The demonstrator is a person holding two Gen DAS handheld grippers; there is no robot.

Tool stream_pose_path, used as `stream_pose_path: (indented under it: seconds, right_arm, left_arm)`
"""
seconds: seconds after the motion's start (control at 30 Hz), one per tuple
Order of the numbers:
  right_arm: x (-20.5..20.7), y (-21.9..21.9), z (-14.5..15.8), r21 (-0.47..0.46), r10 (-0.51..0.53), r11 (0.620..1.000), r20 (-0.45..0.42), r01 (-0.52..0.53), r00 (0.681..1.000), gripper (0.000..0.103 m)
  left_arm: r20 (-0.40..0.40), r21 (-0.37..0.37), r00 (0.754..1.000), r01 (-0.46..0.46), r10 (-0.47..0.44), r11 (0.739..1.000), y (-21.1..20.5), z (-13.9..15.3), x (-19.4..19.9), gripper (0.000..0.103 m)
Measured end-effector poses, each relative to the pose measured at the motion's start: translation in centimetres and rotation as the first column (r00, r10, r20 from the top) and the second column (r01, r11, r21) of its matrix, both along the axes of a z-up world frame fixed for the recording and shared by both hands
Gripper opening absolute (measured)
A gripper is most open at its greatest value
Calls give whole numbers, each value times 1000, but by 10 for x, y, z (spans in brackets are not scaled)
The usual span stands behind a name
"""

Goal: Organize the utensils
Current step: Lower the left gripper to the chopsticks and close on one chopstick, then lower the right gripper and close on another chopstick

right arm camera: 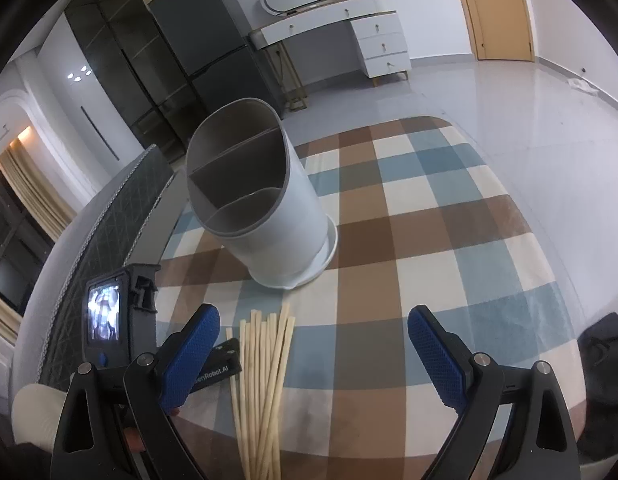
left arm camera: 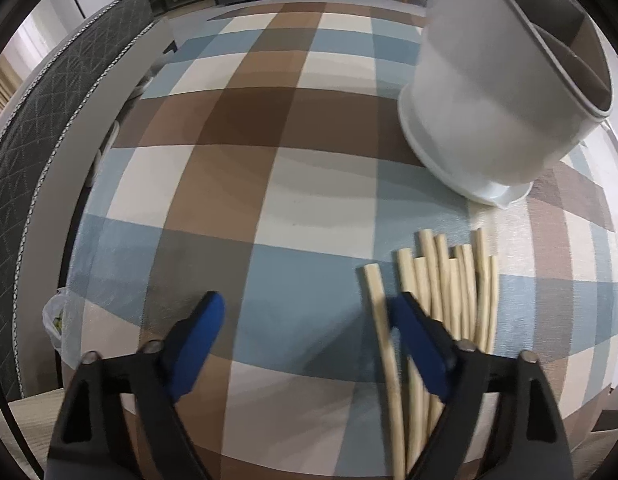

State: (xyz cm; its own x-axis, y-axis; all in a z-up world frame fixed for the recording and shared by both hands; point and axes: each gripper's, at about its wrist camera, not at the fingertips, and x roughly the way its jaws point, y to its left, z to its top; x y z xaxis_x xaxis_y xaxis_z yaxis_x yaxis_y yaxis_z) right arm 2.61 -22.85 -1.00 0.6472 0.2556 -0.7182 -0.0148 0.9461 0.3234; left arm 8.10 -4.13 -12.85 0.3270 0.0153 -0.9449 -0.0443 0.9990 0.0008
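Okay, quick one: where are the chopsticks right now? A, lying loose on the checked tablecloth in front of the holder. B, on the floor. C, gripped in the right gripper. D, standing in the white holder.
A: the chopsticks lie flat on the checked tablecloth, short of the empty white utensil holder, with both grippers open.

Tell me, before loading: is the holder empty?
Seemingly empty: the holder shows bare compartments; chopsticks lie on the table.

Even, soft indoor light, faint shadows. Heavy fisheye bend and black vignette at the edges. Left view motion-blurred on the utensil holder (left arm camera: pixel 505 92); right view sharper, glare on the floor (right arm camera: pixel 521 92).
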Motion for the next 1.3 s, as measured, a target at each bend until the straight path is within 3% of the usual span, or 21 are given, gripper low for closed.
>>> stream_pose_path:
  seconds: [0.17, 0.2, 0.23, 0.43, 0.7, 0.87, 1.07, 1.23, 1.3]
  right_arm:
    - [1, -1, -3, 3, 2, 1000, -23, -2, 1000, 95]
    - [3, -1, -6, 17, 14, 1000, -44, -13, 999, 91]
    - [4, -2, -10, 32, 25, 999, -61, -23, 998, 89]
    - [20, -2, -41, 92, 69, 995, -227, -49, 971, 66]
    - [43, 21, -62, 54, 102, 995, -319, -89, 942, 41]
    - [66, 48, -73, -39, 127, 988, -363, -152, 923, 33]
    - [75, 70, -84, -146, 110, 972, -407, -184, 907, 33]
    - [75, 82, -86, -215, 99, 957, -392, -196, 914, 33]
    - [75, 85, -85, -234, 97, 951, -401, -204, 911, 27]
  left_arm:
    - [16, -22, 998, 58, -57, 998, -17, 7, -4, 25]
    - [16, -26, 998, 65, -65, 998, -18, 7, 0, 11]
    - [14, -34, 997, 70, -69, 997, -19, 8, 0, 4]
    - [23, -181, 1000, 7, -3, 984, 7, 15, -1, 2]
    - [131, -347, 988, -27, 77, 937, 41, 59, -7, 2]
    - [147, -397, 983, -46, 113, 917, 57, 72, -9, 2]
    - [122, -450, 974, -115, 189, 886, 79, 69, 8, 2]
    - [116, -444, 974, -126, 196, 887, 82, 66, 9, 2]
    - [114, -446, 973, -132, 202, 885, 84, 66, 8, 2]
